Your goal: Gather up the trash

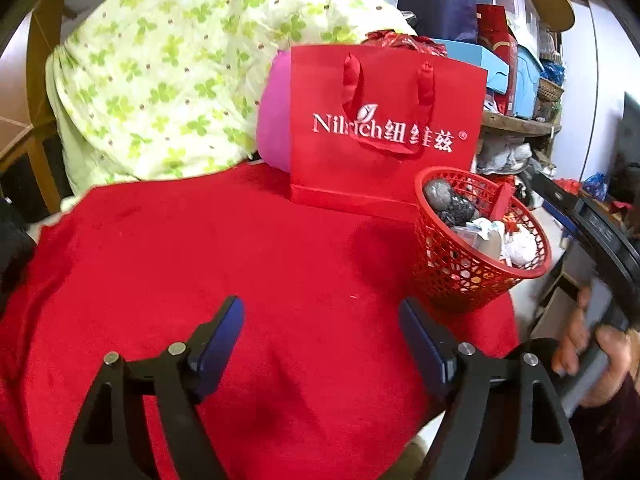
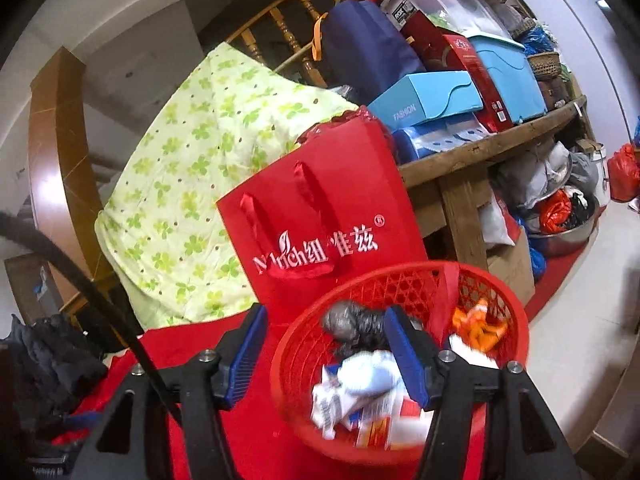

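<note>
A: Several crumpled wrappers and wads of trash (image 2: 360, 380) already fill the red mesh basket (image 2: 516, 344), which sits at the edge of the red tablecloth (image 1: 200, 260), right under the right gripper (image 2: 326, 354).

B: The risk?

A: That gripper's right finger hangs over the basket's rim; a careless dip likely nudges it off the edge and spills everything.

B: And the jaws?

A: Both pairs are spread wide and hold nothing. The left gripper (image 1: 322, 340) hovers over bare cloth, touching nothing, with the basket ahead to its right, beside the red Nilrich gift bag (image 1: 384, 128).

B: No loose trash shows near either tool.
</note>
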Motion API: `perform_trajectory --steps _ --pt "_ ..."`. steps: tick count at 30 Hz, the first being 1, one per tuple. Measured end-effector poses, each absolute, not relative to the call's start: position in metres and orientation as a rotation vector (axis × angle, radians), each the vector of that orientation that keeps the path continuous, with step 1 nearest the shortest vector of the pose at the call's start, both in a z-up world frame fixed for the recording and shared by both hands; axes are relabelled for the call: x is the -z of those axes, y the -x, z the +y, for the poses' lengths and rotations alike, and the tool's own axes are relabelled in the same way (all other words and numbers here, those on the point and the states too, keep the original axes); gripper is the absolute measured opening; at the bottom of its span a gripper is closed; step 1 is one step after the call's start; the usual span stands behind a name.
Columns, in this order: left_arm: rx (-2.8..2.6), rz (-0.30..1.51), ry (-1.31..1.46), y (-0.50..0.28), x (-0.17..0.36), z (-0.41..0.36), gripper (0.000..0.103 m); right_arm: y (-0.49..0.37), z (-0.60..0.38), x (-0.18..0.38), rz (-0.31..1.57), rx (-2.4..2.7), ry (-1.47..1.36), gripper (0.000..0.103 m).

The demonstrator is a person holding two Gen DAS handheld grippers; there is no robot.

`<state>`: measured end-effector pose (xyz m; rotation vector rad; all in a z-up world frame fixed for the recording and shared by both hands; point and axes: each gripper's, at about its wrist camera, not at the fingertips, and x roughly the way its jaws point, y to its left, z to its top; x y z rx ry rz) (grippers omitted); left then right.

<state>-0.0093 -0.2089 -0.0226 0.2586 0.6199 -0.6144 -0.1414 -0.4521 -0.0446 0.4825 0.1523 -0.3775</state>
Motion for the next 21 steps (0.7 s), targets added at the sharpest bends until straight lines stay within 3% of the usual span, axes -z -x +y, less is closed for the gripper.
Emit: perform_trajectory --steps 4,6,16,21 --pt "0.604 0.604 -0.261 0.012 0.015 -0.203 0.083 0.160 -0.444 0.034 0.183 0.391 -0.468 0.067" --pt "0.589 0.592 -0.271 0.015 0.011 -0.201 0.083 0.171 -0.440 0.025 0.180 0.401 -0.460 0.073" --pt "0.472 0.502 -0.296 0.035 -0.016 -0.177 0.084 0.198 -0.401 -0.010 0.253 0.415 -0.323 0.075" --pt "0.425 0.419 -0.304 0.051 -0.038 -0.170 0.095 0.213 -0.383 -0.028 0.262 0.416 -0.269 0.077"
